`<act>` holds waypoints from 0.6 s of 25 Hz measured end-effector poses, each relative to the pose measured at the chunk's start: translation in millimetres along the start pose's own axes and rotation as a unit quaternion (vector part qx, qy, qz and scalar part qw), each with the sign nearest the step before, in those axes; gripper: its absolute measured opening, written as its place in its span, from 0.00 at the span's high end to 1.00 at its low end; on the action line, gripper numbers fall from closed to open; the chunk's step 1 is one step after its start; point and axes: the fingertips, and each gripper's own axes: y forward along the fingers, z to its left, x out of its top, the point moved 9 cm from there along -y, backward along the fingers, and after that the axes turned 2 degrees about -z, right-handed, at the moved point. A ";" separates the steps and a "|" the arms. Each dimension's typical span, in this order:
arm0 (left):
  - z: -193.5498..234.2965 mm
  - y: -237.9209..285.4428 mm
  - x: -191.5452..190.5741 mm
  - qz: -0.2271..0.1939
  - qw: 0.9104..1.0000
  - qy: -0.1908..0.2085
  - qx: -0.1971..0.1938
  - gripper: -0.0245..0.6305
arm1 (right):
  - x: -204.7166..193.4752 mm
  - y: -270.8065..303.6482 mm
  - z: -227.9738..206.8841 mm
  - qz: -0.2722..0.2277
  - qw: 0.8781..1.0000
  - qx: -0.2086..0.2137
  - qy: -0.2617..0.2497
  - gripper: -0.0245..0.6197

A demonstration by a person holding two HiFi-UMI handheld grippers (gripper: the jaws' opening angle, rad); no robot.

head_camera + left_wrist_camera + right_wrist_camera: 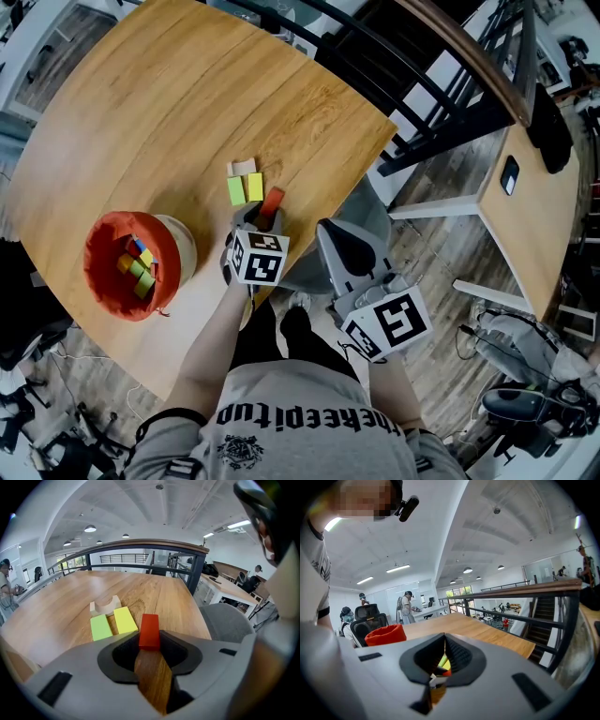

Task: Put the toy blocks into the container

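1. The left gripper [149, 643] is pointing down at the round wooden table [187, 94], near its right-hand near edge.
2. Its jaws are standing partly apart and are clamping the near end of a flat red rectangular toy block [149, 630], with a dark pad meeting each long side.
3. The red block is lying flat on the table, its far end sticking out beyond the jaw tips.
4. Just left of it, a yellow rectangular block [125, 619] and a light green rectangular block [101, 627] are lying side by side and touching.
5. A pale wooden arch-shaped block [105, 605] is sitting at their far ends.
6. The round container with the orange-red fabric lining [94, 253] is standing well to the left, close to the table's near edge.
7. It is holding several coloured blocks [137, 264].
8. The right gripper [443, 641] is hanging off the table to the right, above a grey chair [375, 211].
9. Its jaws are pressing together with nothing between them.
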 end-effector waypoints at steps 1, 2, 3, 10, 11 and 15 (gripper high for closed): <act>-0.4 -0.9 -0.3 0.000 1.000 -0.001 -0.003 0.74 | 0.2 -0.3 0.3 0.000 1.000 0.001 0.000 0.94; -1.0 -2.4 -0.5 0.000 1.000 -0.005 -0.006 0.74 | 0.4 -0.6 0.6 0.000 1.000 0.001 -0.001 0.94; -1.9 -4.3 -0.4 -0.002 1.000 -0.009 -0.011 0.74 | 0.6 -1.0 0.7 0.000 1.000 0.001 -0.001 0.94; -8.1 -28.2 11.3 -0.033 0.998 -0.017 -0.042 0.74 | 1.2 -1.8 5.5 0.005 1.000 0.012 -0.005 0.94; -8.2 -32.6 13.5 -0.038 0.998 -0.021 -0.046 0.74 | 1.8 -2.0 6.6 0.005 1.000 0.014 -0.006 0.94; -9.3 -54.1 22.8 -0.060 0.996 -0.029 -0.057 0.74 | 3.8 -2.2 11.2 0.005 1.000 0.020 -0.008 0.94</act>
